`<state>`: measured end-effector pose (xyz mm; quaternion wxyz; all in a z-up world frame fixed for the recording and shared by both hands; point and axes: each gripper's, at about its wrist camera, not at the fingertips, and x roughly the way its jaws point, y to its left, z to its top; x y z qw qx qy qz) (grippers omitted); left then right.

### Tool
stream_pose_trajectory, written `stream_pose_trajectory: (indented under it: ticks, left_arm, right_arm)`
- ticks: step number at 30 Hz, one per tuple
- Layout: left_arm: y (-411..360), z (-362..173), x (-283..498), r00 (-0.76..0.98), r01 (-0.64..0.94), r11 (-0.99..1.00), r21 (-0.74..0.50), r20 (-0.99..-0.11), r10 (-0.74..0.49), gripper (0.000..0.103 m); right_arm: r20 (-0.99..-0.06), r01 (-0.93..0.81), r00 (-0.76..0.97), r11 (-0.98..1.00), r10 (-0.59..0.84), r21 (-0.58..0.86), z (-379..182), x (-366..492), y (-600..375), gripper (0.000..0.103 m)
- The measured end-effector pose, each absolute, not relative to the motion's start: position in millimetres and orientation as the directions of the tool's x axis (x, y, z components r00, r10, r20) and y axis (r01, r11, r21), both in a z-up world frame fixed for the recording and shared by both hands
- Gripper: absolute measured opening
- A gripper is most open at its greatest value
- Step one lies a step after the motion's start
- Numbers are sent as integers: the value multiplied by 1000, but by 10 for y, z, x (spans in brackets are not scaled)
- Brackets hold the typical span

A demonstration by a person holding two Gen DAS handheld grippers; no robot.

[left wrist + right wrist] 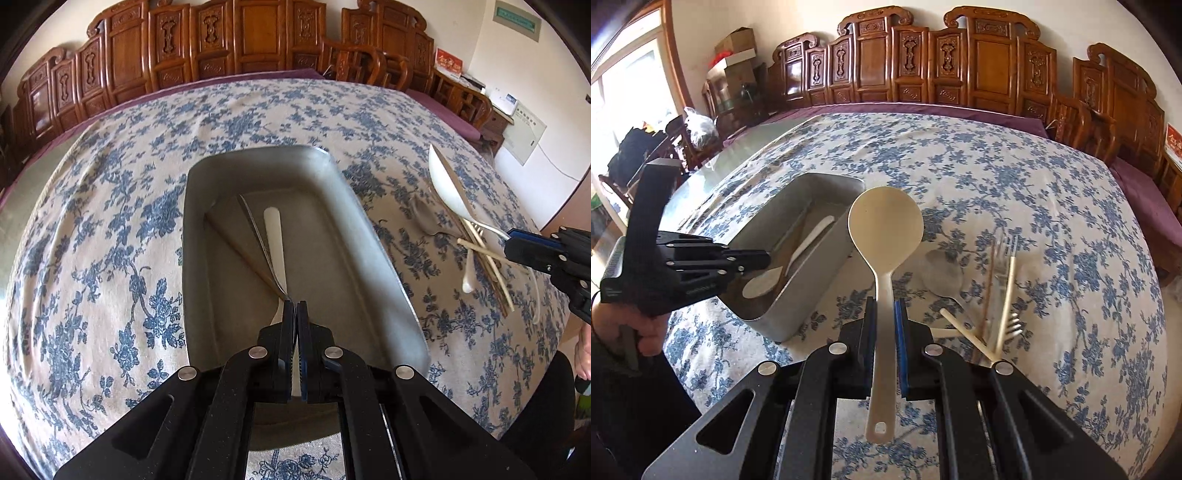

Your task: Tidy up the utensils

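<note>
A grey metal tray (373, 243) sits on the floral tablecloth and also shows in the right wrist view (809, 291). It holds a white spoon (274, 236), a metal utensil (258, 236) and a wooden chopstick (236, 247). My left gripper (295, 306) hangs over the tray's near end, jaws nearly closed on the metal utensil's near end. My right gripper (885, 306) is shut on the handle of a cream rice paddle (885, 225), held above the cloth to the right of the tray. The paddle also shows in the left wrist view (448, 184).
A loose pile lies on the cloth right of the tray: a metal spoon (942, 273), a metal fork (1006, 247), chopsticks (1006, 299) and a white fork (1015, 321). Carved wooden chairs (923, 66) line the table's far edge.
</note>
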<state>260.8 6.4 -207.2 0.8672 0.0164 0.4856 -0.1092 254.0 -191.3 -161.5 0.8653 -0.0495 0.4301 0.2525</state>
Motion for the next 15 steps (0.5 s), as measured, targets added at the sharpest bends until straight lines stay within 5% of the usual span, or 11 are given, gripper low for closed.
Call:
stream_pose_trajectory:
  ticks: [15]
  left_arm:
    - [161,-2066,2672,517,157,986,-55,-846,-130,2]
  right_arm:
    - [-771,-479,513,871,379,109,-1548,2580,-1763,11]
